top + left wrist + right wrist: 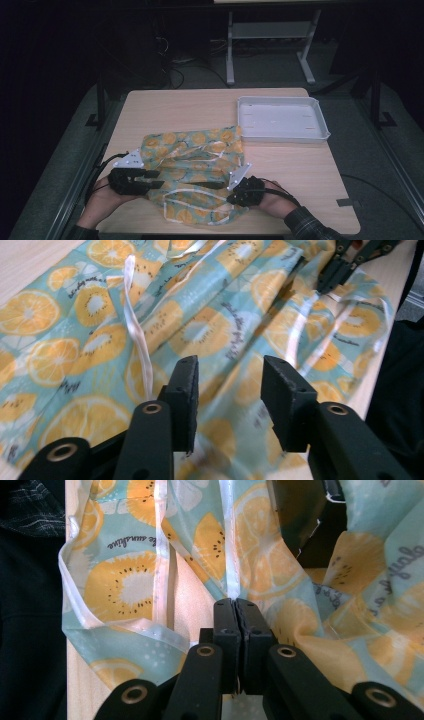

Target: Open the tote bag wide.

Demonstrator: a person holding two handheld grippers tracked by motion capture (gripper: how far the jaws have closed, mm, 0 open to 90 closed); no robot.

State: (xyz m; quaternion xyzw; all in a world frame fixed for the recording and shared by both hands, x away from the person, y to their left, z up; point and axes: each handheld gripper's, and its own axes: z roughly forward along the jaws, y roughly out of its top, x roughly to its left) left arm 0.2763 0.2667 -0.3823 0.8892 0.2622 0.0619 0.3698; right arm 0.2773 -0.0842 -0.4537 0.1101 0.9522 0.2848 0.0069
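Lying crumpled on the surface near the tray, the cloth stretches between both hands; left hand-held gripper hangs spread just above it, right hand-held gripper pinches its near edge.

high: above, facing forward-down | gripper views: close, sharing the cloth

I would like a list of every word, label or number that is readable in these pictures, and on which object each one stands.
Cursive dark lettering on the fruit-print cloth, upside down in the right gripper view: seems to read "sunshine", not certain.
More dark script lines on the same cloth in the left gripper view: too blurred to read.
White tray: small orange marks, too small to tell whether they are text.
Grippers: no readable label.
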